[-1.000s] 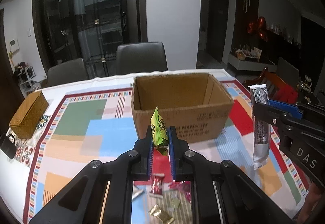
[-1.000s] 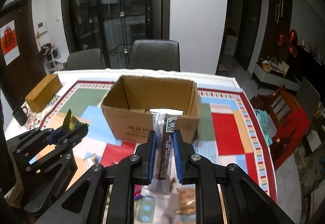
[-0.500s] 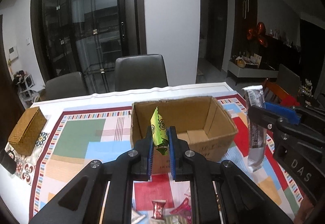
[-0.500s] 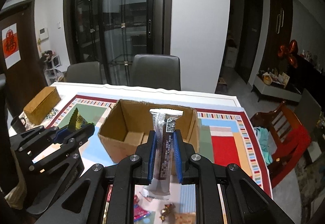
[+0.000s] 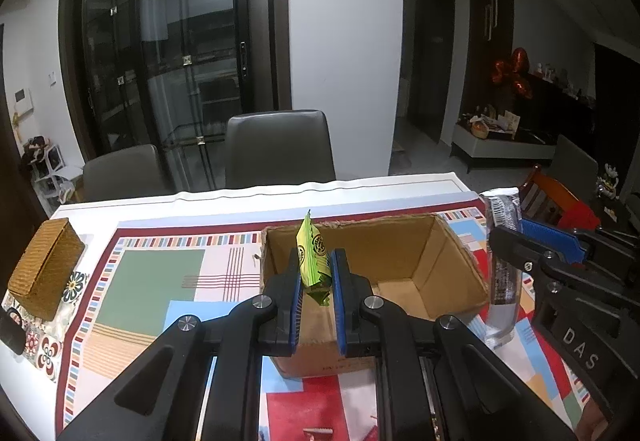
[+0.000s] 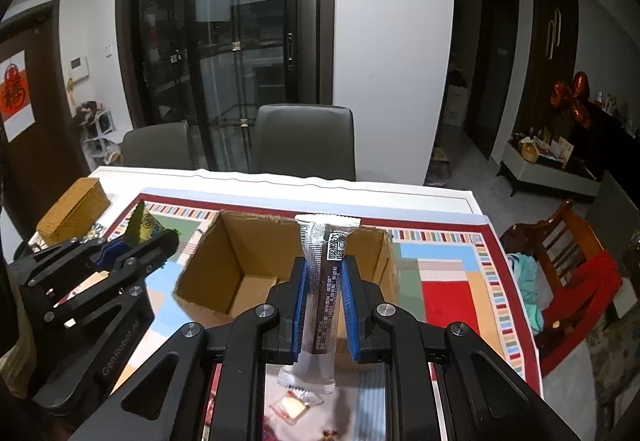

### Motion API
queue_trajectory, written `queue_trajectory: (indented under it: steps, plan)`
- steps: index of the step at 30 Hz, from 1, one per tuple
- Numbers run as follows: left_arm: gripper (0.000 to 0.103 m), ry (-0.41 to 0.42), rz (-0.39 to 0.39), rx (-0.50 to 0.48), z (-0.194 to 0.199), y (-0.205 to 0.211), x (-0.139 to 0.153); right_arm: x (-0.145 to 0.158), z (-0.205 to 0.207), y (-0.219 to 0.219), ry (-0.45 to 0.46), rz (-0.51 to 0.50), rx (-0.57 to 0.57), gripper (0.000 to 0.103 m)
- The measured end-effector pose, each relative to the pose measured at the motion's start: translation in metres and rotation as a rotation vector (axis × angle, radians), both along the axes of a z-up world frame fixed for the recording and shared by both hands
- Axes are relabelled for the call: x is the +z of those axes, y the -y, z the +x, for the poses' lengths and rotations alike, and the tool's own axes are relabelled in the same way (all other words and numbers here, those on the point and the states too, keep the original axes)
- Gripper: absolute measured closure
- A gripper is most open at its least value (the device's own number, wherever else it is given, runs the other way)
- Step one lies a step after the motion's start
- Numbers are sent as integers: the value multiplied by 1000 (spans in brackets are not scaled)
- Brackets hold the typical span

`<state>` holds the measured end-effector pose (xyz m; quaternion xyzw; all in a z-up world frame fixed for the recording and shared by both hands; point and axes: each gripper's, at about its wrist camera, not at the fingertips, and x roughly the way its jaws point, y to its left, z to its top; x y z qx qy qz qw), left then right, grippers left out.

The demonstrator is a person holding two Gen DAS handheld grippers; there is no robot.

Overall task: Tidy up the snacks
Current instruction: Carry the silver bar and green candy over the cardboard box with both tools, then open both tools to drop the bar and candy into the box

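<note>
The left hand-held gripper (image 5: pixel 316 283) clamps a green candy packet (image 5: pixel 311 257) and the right hand-held gripper (image 6: pixel 323 295) a silver snack bar (image 6: pixel 323 277), both held up near the empty cardboard box (image 5: pixel 404 253). More wrapped sweets (image 6: pixel 294 407) wait on the counter (image 5: pixel 152 281), so sorting looks barely started.

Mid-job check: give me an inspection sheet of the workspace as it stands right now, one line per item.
Surface: table under a colourful patterned cloth.
Job's things: open cardboard box, bare floor showing; green snack packet; long silver snack bar.
Clutter: loose wrapped snacks on the near cloth; woven box at the left edge.
Grippers: left tool shut on the green snack packet, right tool shut on the long silver snack bar, both near the box's front wall.
Cables: nothing seen.
Surroundings: two grey chairs behind the table, glass doors, red wooden chair to the right.
</note>
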<state>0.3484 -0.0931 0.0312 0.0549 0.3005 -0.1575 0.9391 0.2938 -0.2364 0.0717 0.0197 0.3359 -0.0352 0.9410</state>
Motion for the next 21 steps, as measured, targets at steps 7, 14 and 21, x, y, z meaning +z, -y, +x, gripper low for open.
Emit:
queue_trajectory:
  steps: [7,14,21]
  plan:
    - [88,-12,-4,19,22,3,-6,-2,23,6,-7,21,-9,85]
    - [88,-14,-11,28,41,5,-9,-4,43,7,-19,18,-4,85]
    - [88,-44,-19,35,54,7,-20,-20,62,12,-63,39,-6,85]
